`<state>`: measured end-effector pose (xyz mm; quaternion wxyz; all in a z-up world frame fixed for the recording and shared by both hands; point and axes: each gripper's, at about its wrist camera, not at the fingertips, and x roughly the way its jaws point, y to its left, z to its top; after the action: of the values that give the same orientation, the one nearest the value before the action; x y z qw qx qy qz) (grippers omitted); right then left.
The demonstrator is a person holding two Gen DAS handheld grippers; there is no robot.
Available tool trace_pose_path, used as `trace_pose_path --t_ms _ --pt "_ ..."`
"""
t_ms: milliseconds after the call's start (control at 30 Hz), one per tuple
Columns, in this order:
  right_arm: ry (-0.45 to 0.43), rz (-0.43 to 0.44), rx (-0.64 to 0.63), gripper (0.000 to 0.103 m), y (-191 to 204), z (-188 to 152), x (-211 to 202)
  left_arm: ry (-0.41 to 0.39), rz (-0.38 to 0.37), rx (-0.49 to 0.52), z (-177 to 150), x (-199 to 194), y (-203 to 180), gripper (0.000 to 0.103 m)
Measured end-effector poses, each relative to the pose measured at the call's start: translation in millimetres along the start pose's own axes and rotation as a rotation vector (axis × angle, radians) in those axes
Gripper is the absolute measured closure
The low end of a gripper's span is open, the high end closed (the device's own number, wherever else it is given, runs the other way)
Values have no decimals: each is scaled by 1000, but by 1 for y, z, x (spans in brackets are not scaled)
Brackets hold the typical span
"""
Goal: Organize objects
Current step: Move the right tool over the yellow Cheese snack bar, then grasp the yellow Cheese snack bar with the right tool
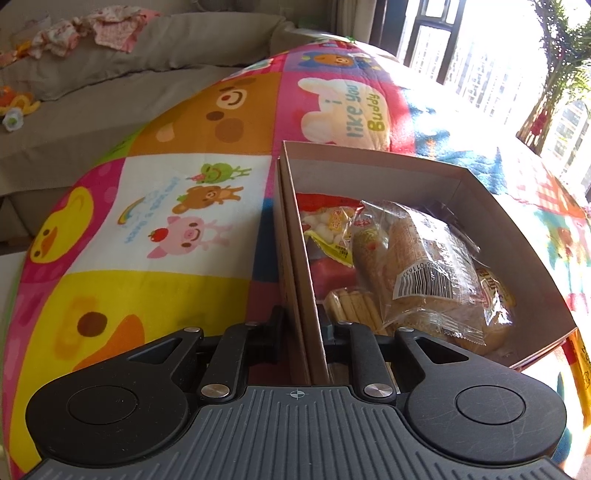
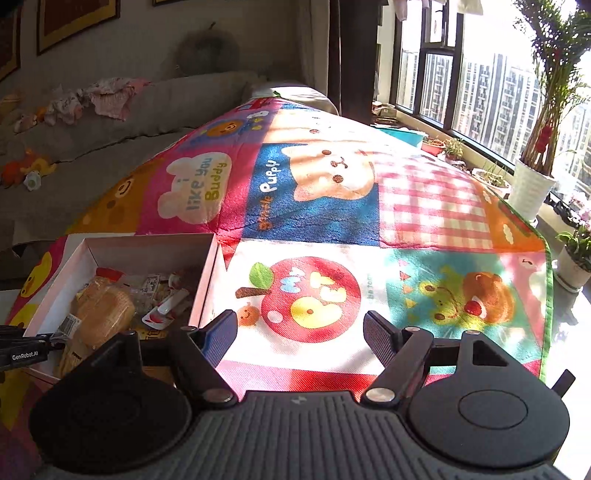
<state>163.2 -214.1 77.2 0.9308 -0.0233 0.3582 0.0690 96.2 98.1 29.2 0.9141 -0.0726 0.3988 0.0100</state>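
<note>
A brown cardboard box sits on a colourful cartoon play mat. It holds snack packets: a wrapped bread roll, a yellow candy bag and biscuit sticks. My left gripper is shut on the box's near left wall, one finger outside and one inside. In the right wrist view the box is at the lower left with the bread roll in it. My right gripper is open and empty above the mat, right of the box.
A grey sofa with baby clothes and a small toy stands behind the mat. Windows and potted plants line the right side. A yellow packet edge shows right of the box.
</note>
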Motion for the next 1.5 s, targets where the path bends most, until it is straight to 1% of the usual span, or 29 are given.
trace_pose_path --t_ms 100,200,233,300,333,367,400,467,567,600,700,833,900,1067,1133,1200,1267,1400,1500 --pt "58 -41 63 27 -25 -27 -2 4 9 2 -1 0 -1 85" --pt "97 -22 98 27 -33 -52 -4 5 17 15 -2 0 -3 85" --pt "104 -12 100 29 -32 -60 -6 8 19 17 -2 0 -3 85" --pt "112 18 95 44 -26 -72 -8 14 25 24 -3 0 -5 86" --pt "117 38 99 57 -23 -77 -9 15 28 25 -3 -1 -5 86" --pt "120 49 104 64 -20 -80 -9 17 29 24 -3 -1 -5 86" --pt "112 46 99 65 -17 -84 -12 18 29 24 -3 -2 -5 86" --pt "113 45 85 71 -12 -90 -13 19 33 28 -3 -3 -6 86" --pt "131 73 70 73 -8 -96 -17 19 37 31 -3 -4 -7 86" --pt "129 63 53 73 -6 -98 -18 20 36 30 -3 -4 -7 86" --pt "104 1 6 73 -3 -99 -21 21 41 33 -3 -4 -8 86" --pt "95 -1 43 72 -11 -92 -15 22 40 32 -3 -5 -8 86" --pt "89 -6 42 71 -11 -88 -10 21 39 32 -3 -5 -8 86" --pt "113 -6 57 69 -10 -83 10 21 37 31 -3 -5 -9 87" --pt "108 -11 51 68 -7 -83 11 22 33 29 -3 -5 -7 87" --pt "117 10 48 70 -5 -84 9 21 33 28 -3 -5 -7 87" --pt "132 22 34 80 -1 -85 3 21 32 28 -3 -5 -7 87" --pt "169 53 7 82 8 -91 -14 15 26 30 -2 -6 -6 87" --pt "182 82 -16 82 17 -92 -35 6 20 29 -4 -8 -4 87"
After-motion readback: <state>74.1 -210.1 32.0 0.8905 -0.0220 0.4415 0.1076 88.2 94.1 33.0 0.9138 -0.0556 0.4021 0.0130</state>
